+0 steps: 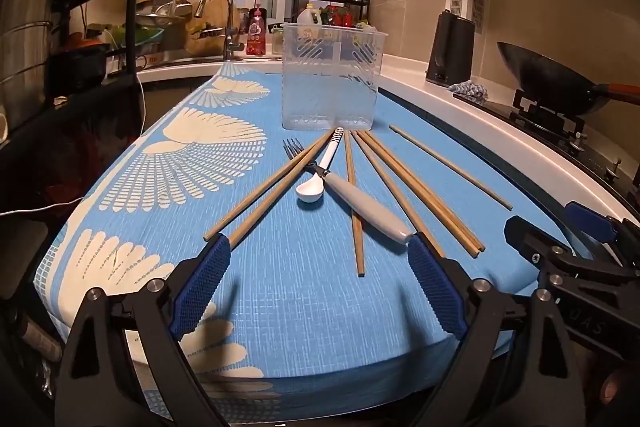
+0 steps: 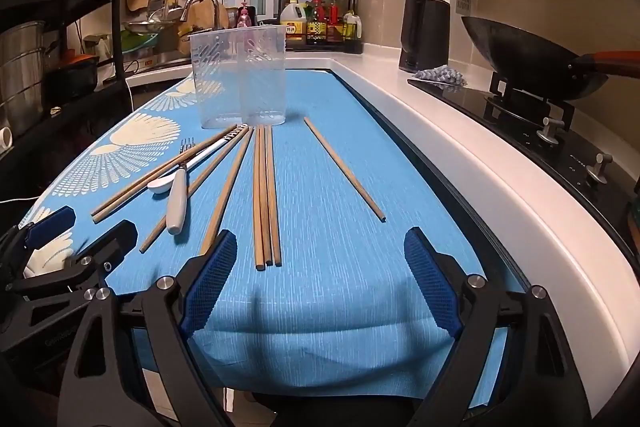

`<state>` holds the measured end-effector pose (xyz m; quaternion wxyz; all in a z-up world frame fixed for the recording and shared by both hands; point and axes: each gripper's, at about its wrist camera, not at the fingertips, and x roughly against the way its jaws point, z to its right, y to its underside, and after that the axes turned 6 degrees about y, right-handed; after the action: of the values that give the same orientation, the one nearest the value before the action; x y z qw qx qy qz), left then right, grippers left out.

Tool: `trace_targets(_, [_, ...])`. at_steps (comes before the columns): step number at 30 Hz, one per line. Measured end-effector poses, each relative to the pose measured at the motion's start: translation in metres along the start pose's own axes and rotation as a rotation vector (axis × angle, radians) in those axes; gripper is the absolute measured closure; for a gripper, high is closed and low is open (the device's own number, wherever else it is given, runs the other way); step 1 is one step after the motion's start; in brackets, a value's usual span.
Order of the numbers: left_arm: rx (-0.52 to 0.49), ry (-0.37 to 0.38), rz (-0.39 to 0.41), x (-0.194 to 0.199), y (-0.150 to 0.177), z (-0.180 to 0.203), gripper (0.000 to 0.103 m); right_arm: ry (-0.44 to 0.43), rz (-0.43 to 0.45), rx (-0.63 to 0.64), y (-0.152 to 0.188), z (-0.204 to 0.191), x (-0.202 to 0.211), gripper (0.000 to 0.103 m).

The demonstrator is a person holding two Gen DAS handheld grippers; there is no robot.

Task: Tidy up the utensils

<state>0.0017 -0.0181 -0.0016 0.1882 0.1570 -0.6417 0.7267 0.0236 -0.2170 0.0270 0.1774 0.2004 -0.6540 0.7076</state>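
- Left wrist view: we see the blue cloth (image 1: pixel 280 287) over the counter, biggest item.
- Clear utensil holder (image 1: pixel 331 77) stands upright at the far end, nothing in it.
- Our left gripper (image 1: pixel 320 267) and right gripper (image 2: pixel 316 259) both hover low, jaws wide, holding nothing.
- Chopsticks (image 1: pixel 416 187) lie fanned out before the holder; one lone chopstick (image 2: pixel 344 169) lies apart, right.
- White-handled fork (image 1: pixel 348 193) crosses the chopsticks.
- White spoon (image 1: pixel 316 183) lies beside the fork, bowl toward us.
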Motion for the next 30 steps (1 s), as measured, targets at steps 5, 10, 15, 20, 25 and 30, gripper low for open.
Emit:
trace_targets(5, [0.009, 0.017, 0.004, 0.0009, -0.0007, -0.0006, 0.016, -0.005, -0.009, -0.005, 0.0007, -0.0015, -0.0008, 0.020])
trace_targets(10, [0.017, 0.015, 0.006, 0.0022, -0.0009, -0.0034, 0.016, -0.012, -0.016, 0.002, 0.0019, -0.0047, -0.0006, 0.021])
trace_targets(15, [0.031, 0.008, 0.007, 0.0026, -0.0011, -0.0072, 0.016, -0.001, -0.018, 0.004, 0.0015, -0.0048, -0.0008, 0.021])
trace_targets(20, [0.037, 0.005, 0.003, 0.0017, -0.0010, -0.0091, 0.016, 0.006, -0.024, 0.002, 0.0016, -0.0036, -0.0015, 0.021])
trace_targets(25, [0.037, 0.005, 0.005, 0.0015, -0.0003, -0.0096, 0.016, 0.003, -0.027, 0.001, 0.0013, -0.0023, -0.0018, 0.021])
trace_targets(30, [0.039, 0.005, 0.005, 0.0015, -0.0002, -0.0096, 0.016, 0.002, -0.028, 0.003, 0.0018, -0.0036, -0.0016, 0.021])
